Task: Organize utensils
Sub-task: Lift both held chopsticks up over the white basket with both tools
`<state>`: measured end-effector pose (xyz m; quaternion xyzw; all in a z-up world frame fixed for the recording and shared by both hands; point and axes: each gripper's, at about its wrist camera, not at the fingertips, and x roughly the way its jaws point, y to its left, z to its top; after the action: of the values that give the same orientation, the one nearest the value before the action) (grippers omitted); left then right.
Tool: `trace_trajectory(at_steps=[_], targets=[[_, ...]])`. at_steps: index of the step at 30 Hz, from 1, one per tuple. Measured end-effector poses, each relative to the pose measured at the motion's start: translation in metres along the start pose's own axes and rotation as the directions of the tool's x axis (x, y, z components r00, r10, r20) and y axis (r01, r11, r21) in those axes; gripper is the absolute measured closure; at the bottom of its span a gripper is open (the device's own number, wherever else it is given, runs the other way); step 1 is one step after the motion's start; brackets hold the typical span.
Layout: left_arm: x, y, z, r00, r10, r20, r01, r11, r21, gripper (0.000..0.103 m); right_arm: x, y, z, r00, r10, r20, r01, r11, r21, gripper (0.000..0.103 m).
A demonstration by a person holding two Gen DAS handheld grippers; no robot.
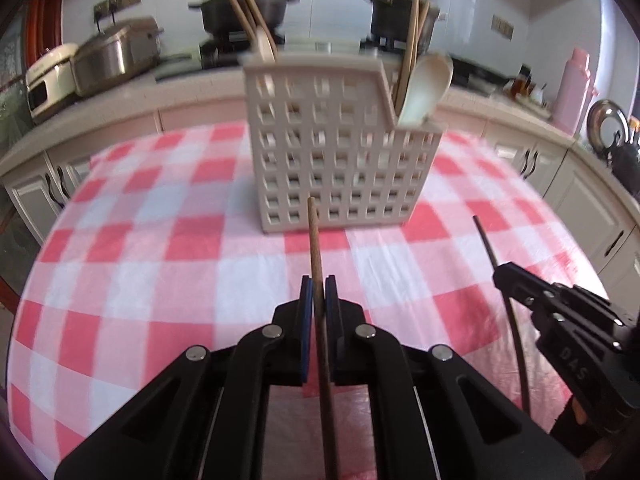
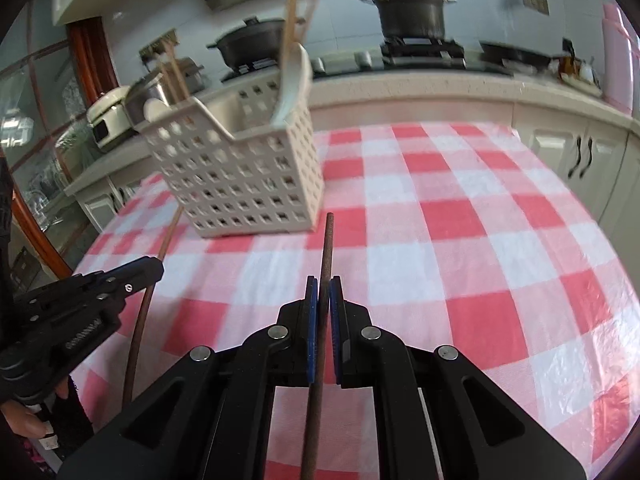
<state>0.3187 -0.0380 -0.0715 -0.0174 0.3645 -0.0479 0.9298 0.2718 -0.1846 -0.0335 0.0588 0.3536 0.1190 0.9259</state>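
Note:
A white perforated utensil basket [image 1: 336, 152] stands on the checked tablecloth, and it also shows in the right wrist view [image 2: 240, 168]. It holds several wooden chopsticks [image 1: 410, 48] and a white spoon [image 1: 426, 88]. My left gripper [image 1: 319, 280] is shut on a brown chopstick [image 1: 316, 248] that points at the basket. My right gripper [image 2: 323, 280] is shut on a dark chopstick [image 2: 326, 248], to the right of the basket. Each gripper shows in the other's view, the right gripper [image 1: 500, 272] and the left gripper [image 2: 158, 266].
The red and white checked tablecloth [image 1: 160, 248] covers the table. Behind it runs a kitchen counter [image 1: 120, 92] with a rice cooker [image 1: 48, 80], pots on a stove [image 1: 248, 12] and a pink flask [image 1: 574, 88]. Cabinets [image 2: 580, 160] stand at the right.

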Motion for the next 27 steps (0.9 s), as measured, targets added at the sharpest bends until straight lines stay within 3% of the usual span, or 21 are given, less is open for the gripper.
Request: trace_trajectory(at_steps=[5,12,27], targets=[[-0.043,0.012,0.005,0.993,-0.014,0.113,0.015,1.0,-0.013,0.097,-0.03,0.026,0.014,0.994,0.029,0.102,-0.022,0.998,-0.067,0.096],[-0.087,0.025,0.007,0.977,-0.006,0.215,0.012,1.0,-0.029,0.097,-0.069,0.053,0.023,0.975,0.055,0.217,-0.027,0.992,-0.127,0.096],[-0.149,0.027,-0.002,0.934,0.006,0.358,-0.005,1.0,-0.005,0.097,-0.111,0.069,0.019,0.953,0.069,0.294,-0.027,0.989,-0.144,0.096]])
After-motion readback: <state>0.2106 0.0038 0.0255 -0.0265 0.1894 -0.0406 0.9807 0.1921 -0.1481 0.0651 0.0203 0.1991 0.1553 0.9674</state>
